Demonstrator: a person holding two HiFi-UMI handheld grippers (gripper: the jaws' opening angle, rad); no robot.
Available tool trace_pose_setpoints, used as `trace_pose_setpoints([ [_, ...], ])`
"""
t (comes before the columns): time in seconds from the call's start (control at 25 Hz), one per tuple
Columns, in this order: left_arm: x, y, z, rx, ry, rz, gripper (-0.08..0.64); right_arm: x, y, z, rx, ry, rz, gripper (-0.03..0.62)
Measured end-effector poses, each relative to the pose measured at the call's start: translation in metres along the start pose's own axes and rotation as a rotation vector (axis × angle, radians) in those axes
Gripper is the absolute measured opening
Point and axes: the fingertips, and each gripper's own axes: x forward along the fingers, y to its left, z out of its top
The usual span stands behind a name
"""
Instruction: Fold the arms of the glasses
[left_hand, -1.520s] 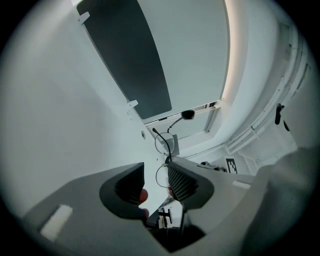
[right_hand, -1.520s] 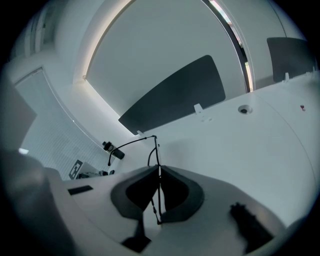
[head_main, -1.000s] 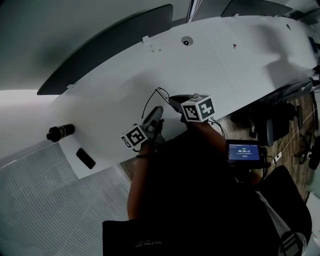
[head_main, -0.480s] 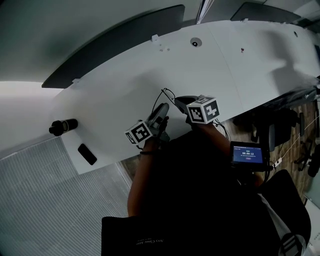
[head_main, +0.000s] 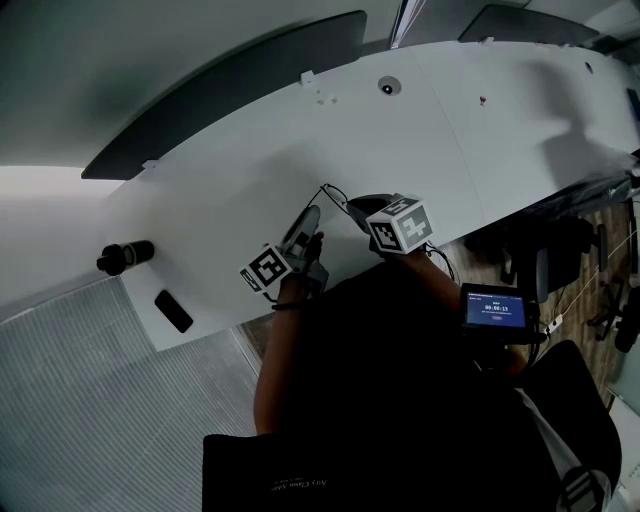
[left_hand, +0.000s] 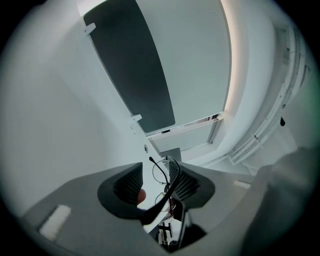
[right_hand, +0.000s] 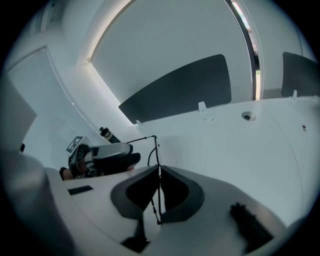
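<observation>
Above the table's near edge, pinches the glasses by their thin frame in the shut-tight right gripper, drops the left gripper a touch lower and leftward with jaws parted round them, seemingly lines up an arm fold.

tabletop: plain white | glasses: thin black frame | left hand-held gripper: grey body, black ribbed pads | right hand-held gripper: same grey and black | marker cubes: white faces, black square pattern | bottle: black | small screen: blue
</observation>
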Motion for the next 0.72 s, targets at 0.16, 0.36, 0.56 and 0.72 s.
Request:
trace_pose_setpoints([
  [0.16,-0.008,0.007,0.008,-0.018,-0.012,-0.003,0.153,0.003,-0.002,-0.005,-0.036,0.041,-0.028,0.018],
  [0.36,-0.014,-0.003,-0.007,-0.070,0.017,-0.051,0.153,0.006,-0.003,-0.013,-0.020,0.072,-0.030,0.018],
  [0.56,-0.020,-0.005,-0.038,-0.121,0.073,-0.068,0.160,0.006,-0.006,-0.012,0.006,0.078,-0.039,0.018],
  [0.72,-0.020,0.001,-0.049,-0.140,0.088,-0.059,0.161,0.009,0.002,-0.012,-0.024,0.092,-0.024,0.018],
])
